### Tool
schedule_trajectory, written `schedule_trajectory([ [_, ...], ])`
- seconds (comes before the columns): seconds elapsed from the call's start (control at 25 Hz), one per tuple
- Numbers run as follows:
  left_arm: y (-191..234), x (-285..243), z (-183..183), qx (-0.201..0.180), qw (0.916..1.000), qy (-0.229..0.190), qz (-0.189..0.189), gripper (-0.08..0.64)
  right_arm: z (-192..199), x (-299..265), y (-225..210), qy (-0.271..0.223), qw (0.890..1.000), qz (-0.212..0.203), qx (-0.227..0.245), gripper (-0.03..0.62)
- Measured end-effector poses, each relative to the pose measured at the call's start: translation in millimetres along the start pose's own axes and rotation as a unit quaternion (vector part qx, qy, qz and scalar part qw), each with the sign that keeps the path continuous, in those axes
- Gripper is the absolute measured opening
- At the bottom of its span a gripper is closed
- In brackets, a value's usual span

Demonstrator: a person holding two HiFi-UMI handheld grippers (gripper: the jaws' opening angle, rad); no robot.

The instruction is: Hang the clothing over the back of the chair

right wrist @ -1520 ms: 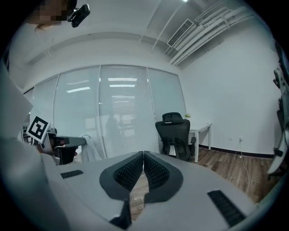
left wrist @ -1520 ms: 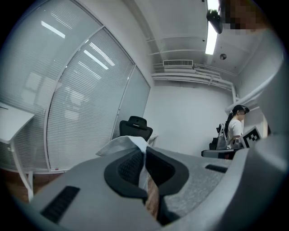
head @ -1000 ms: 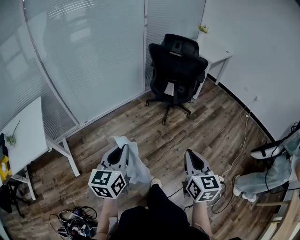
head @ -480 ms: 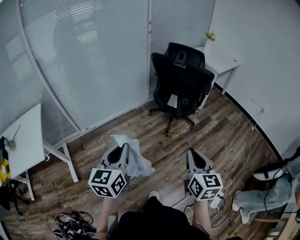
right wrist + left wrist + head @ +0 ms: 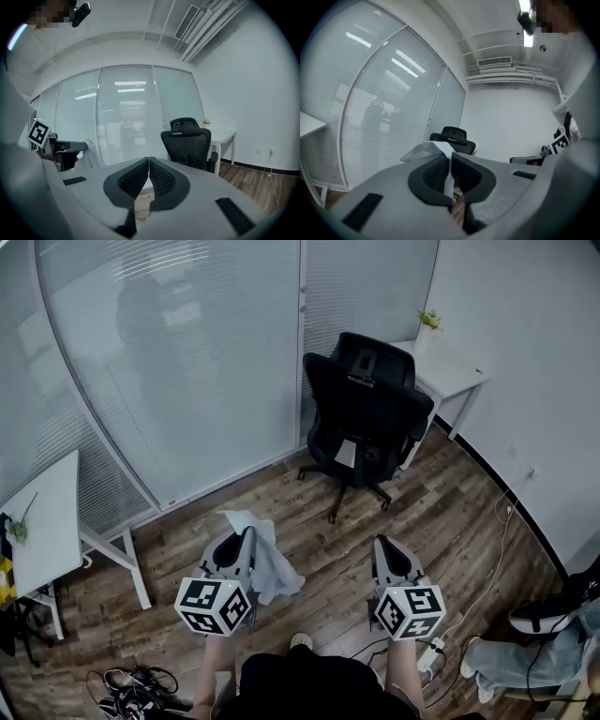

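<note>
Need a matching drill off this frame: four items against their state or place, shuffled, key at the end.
Items
1. left tool
2. right tool
3. chair
4. plant

States or places
A. shut, nothing between the jaws
B. on the white desk in the corner
C. shut on the pale clothing
D. black, on the wood floor, nothing draped over its back

Pairs: 1-C, 2-A, 3-D, 4-B
</note>
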State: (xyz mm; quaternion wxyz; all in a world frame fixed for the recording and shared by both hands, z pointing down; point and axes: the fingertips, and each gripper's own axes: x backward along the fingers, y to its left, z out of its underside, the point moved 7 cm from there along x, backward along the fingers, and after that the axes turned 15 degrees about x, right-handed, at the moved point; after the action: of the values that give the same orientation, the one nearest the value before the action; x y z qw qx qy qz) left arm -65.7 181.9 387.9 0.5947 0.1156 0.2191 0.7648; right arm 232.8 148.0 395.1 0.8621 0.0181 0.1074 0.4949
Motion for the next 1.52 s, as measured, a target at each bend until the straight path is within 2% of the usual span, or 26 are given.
schedule_trajectory([
  [0.68,-7.8,-26.1,18.8,-0.005,0.9995,0.029,0.006,0.018,29.5,-10.9,-13.6,0.024,0.999,-0.001,-0.03,0.029],
  [0.88,3.9,-43.5,13.5,0.0,0.9994,0.034,0.002,0.018,22.1,-33.9,-17.6,0.022,0.999,-0.007,-0.024,0.028],
  [1.52,26.8,-165.8,-33.0,-0.004,0.9989,0.036,0.028,0.018,-8.6,-132.5,-69.9,0.021,0.999,0.012,-0.021,0.029],
])
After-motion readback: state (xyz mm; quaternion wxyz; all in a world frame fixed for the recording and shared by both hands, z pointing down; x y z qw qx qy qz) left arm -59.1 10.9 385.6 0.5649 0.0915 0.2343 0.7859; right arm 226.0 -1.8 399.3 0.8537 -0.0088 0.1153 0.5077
